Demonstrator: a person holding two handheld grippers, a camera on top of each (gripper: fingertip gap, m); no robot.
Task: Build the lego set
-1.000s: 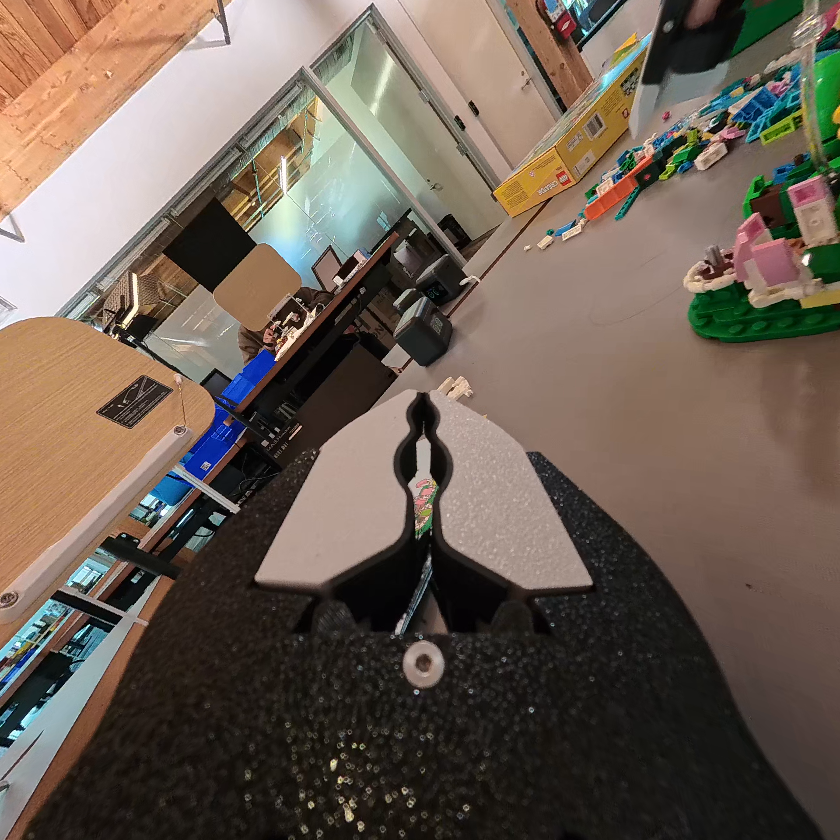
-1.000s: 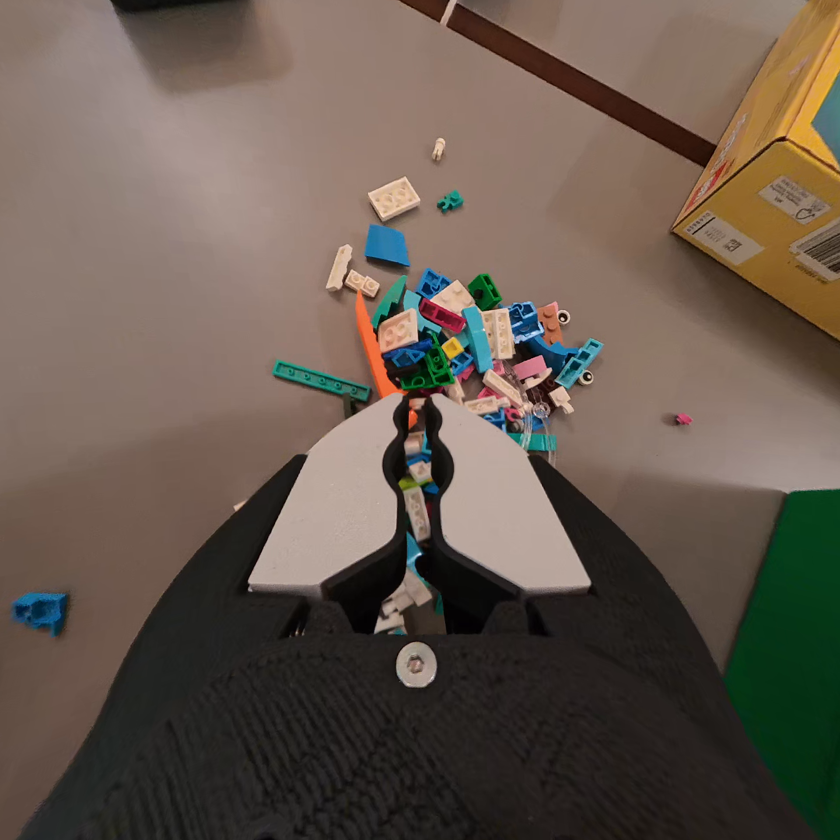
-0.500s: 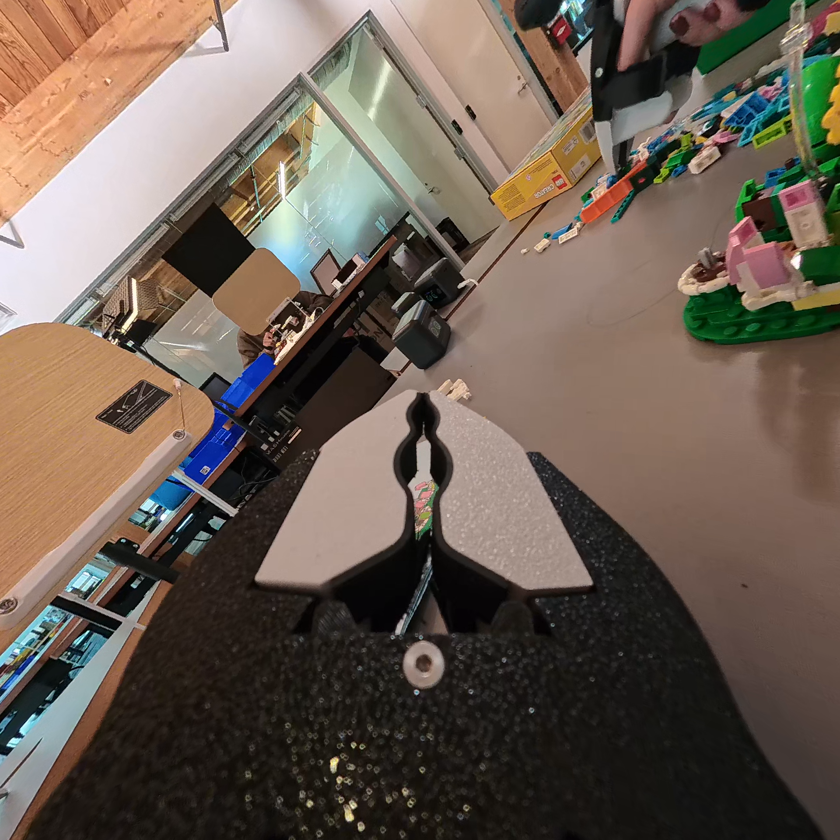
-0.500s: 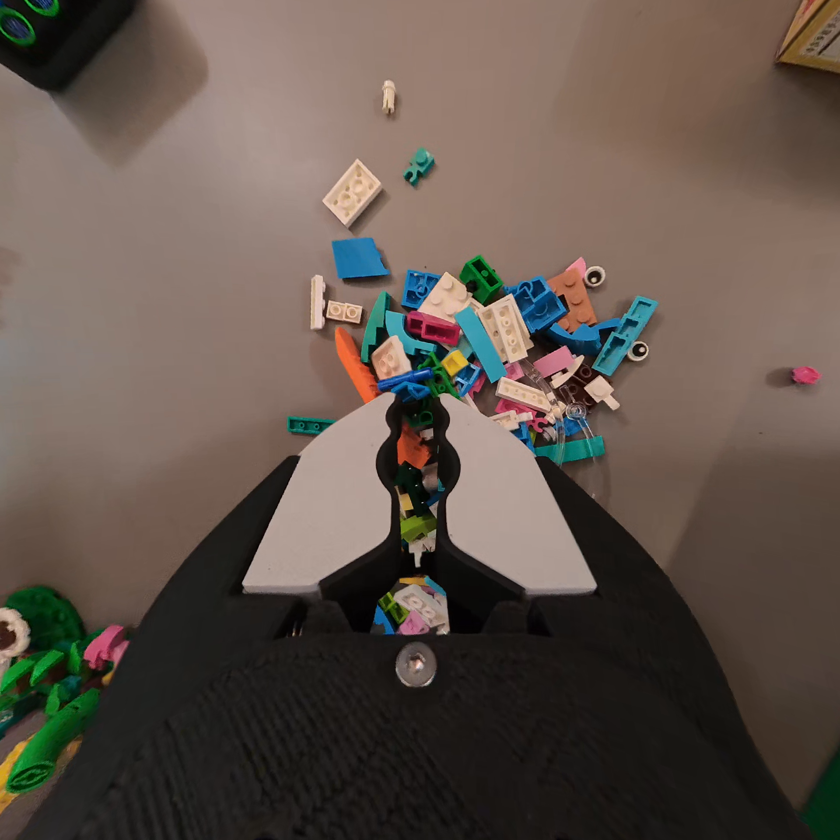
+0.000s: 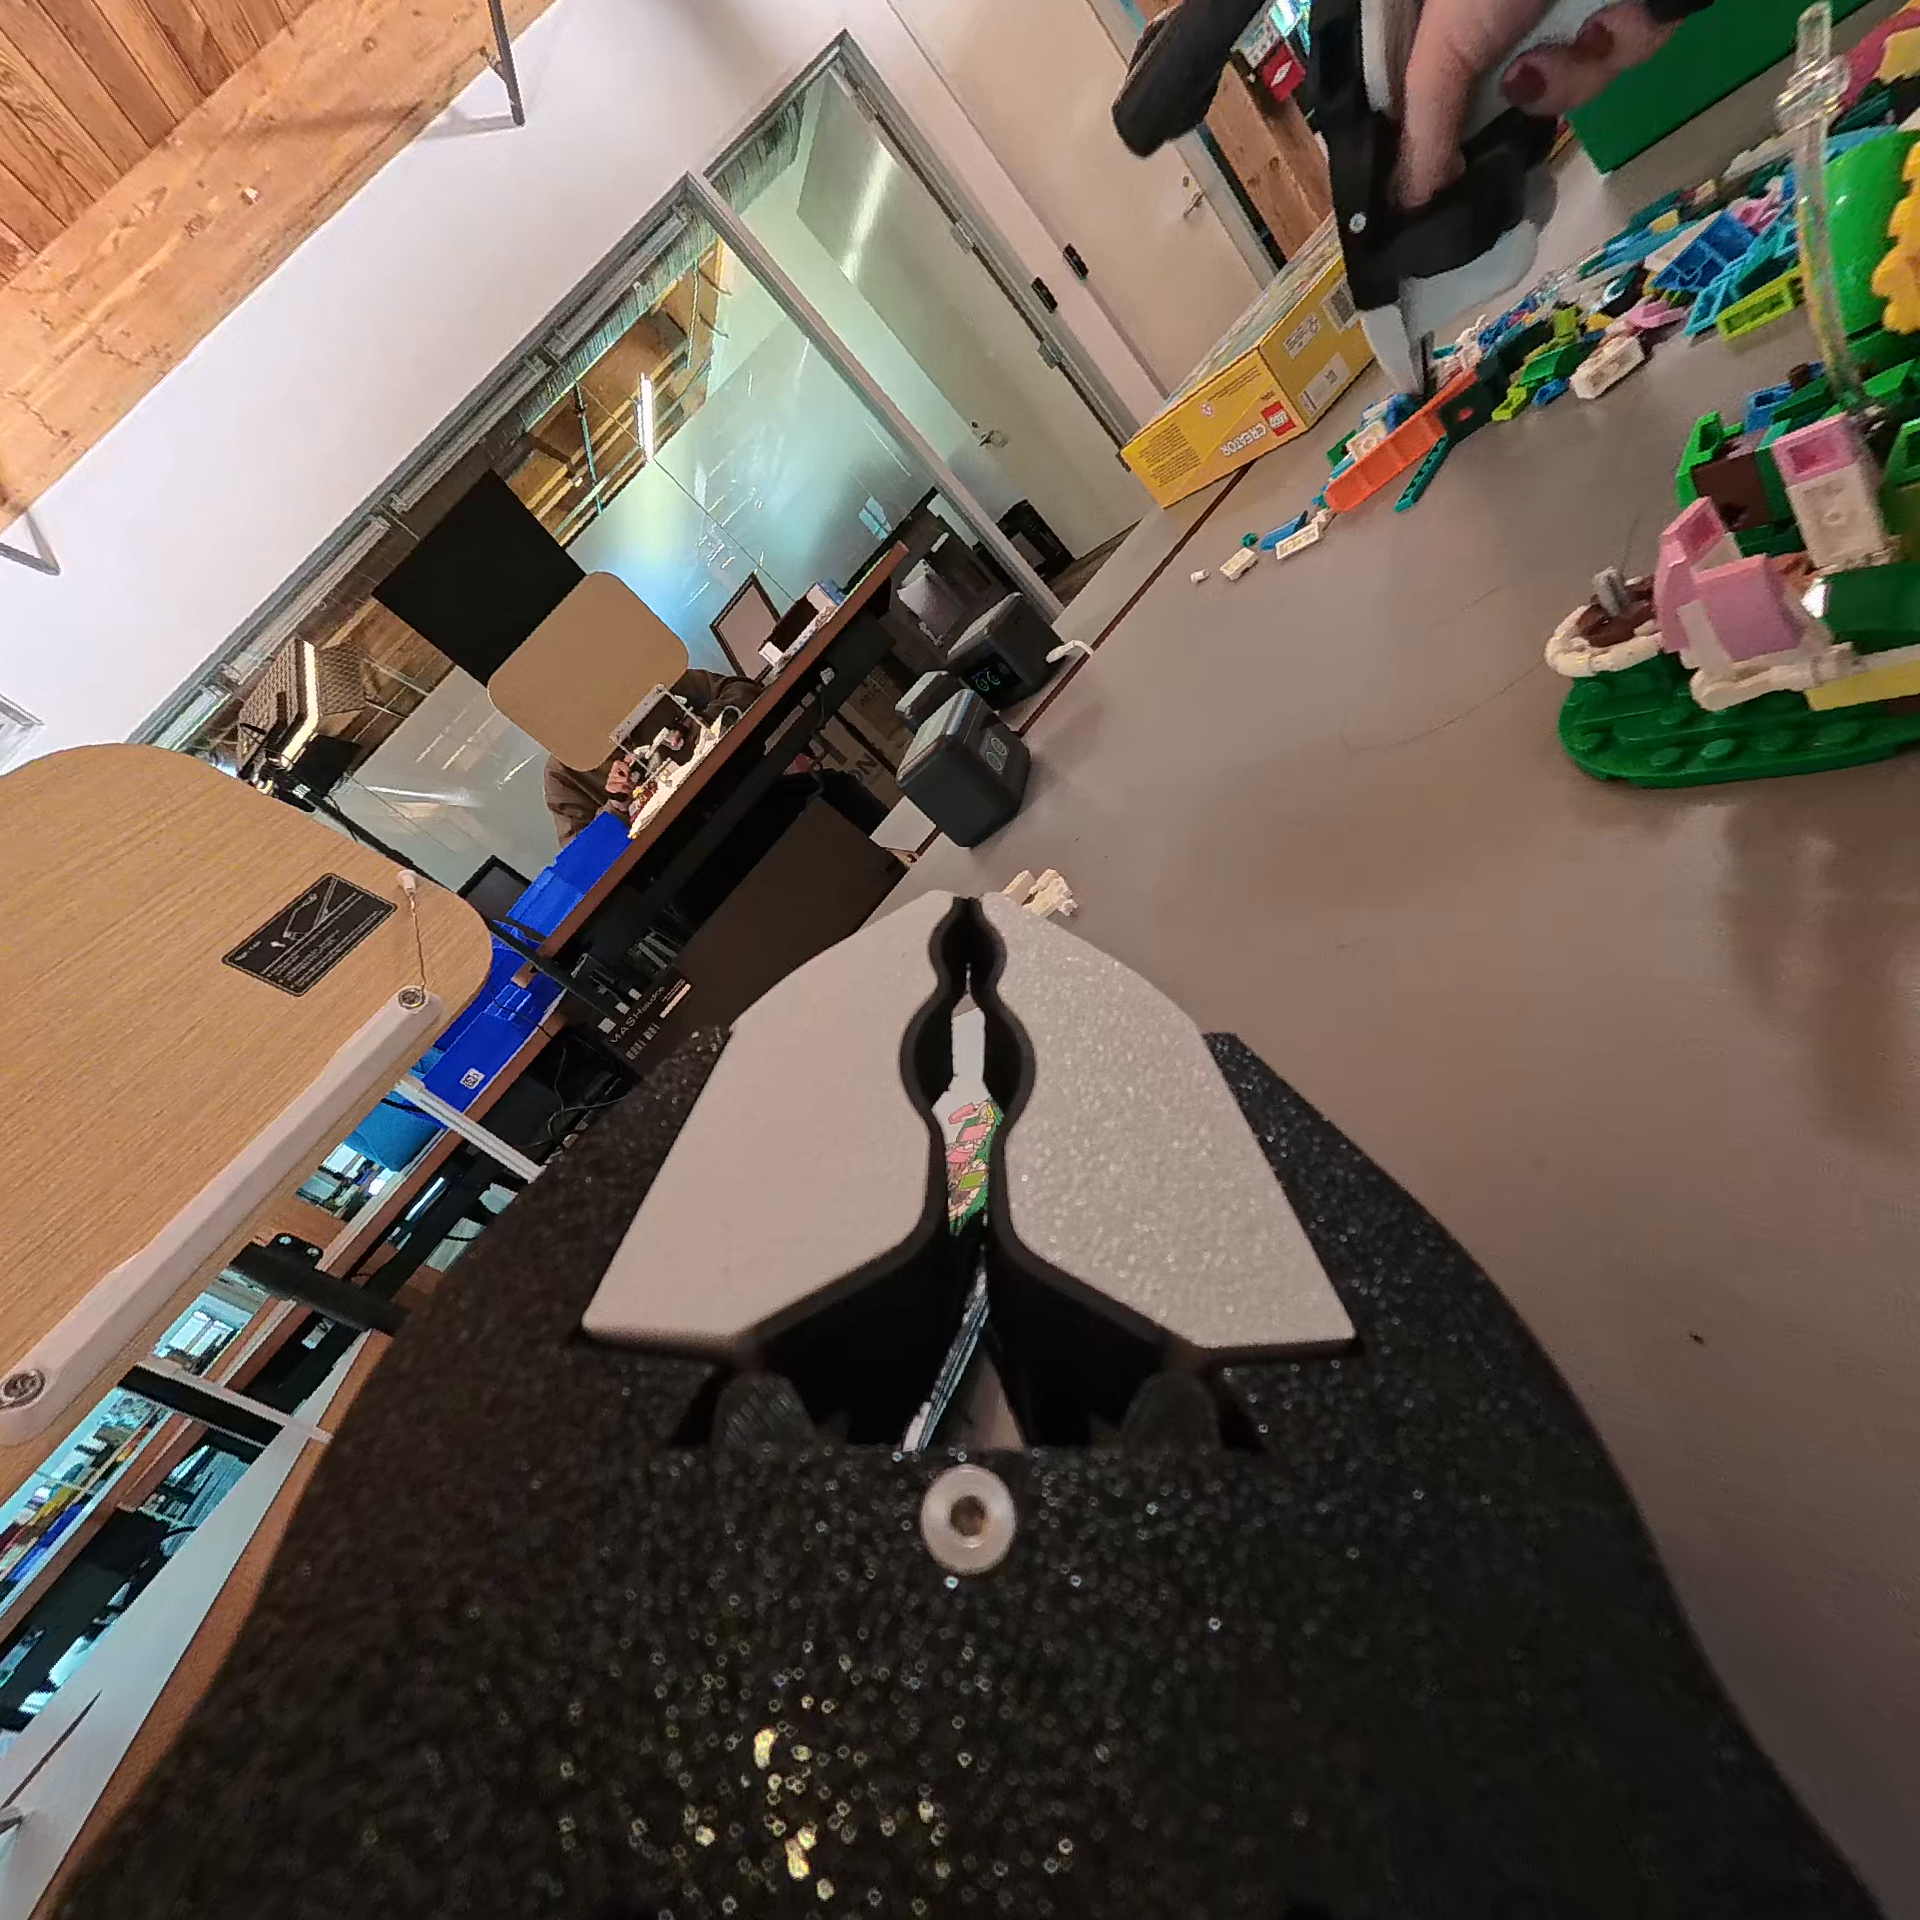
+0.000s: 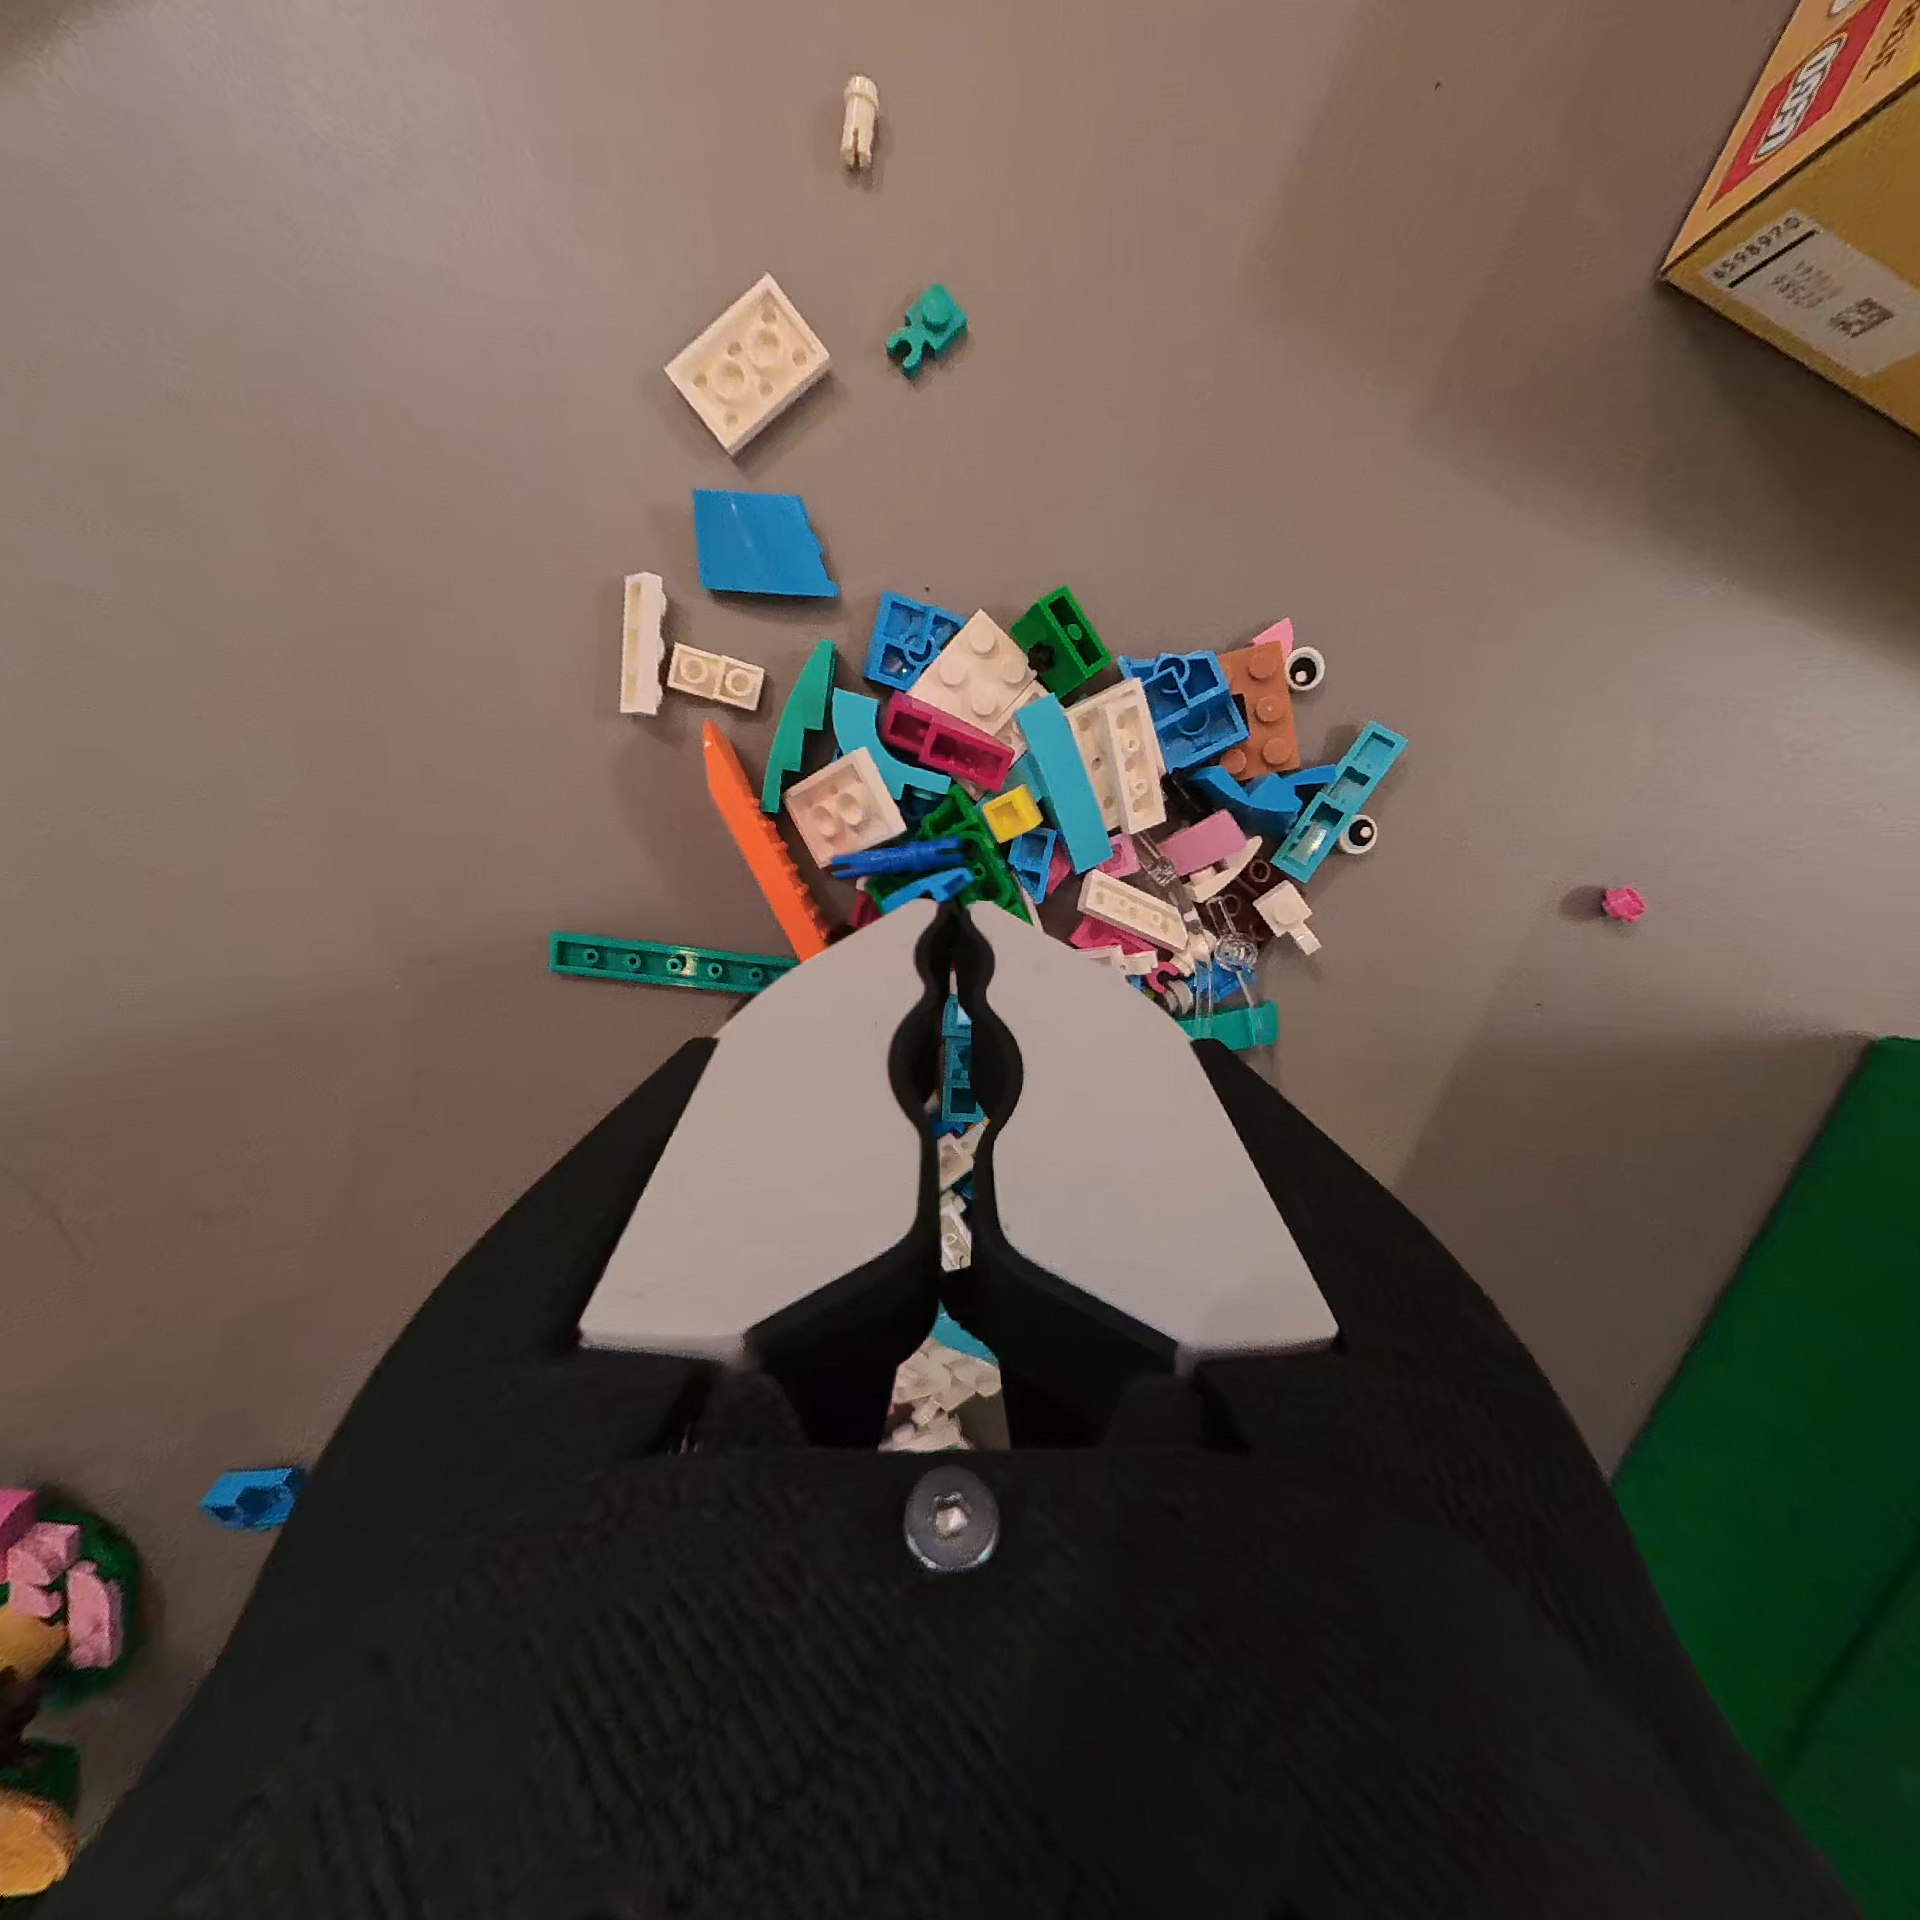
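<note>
A pile of loose lego pieces lies on the grey table. My right gripper points down at the pile's near edge, beside an orange toothed piece, with its jaws closed together. Whether the tips pinch a piece is hidden. It also shows in the left wrist view, held by a hand, with its tip in the pile. My left gripper is shut and lies low and tilted over the table. The partly built set on a green base stands at the right; it also shows in the right wrist view.
A yellow box stands beyond the pile and a green baseplate lies at the right. A white plate, a blue tile and a teal strip lie loose. A black device sits near the table's edge. Across from one pair of fingers to the other is roughly 40 cm. The blue tile is about 7 cm from my right fingertips and 40 cm from my left.
My right gripper has dropped closer to the pile and its jaws have narrowed to shut. The left gripper has hardly moved.
</note>
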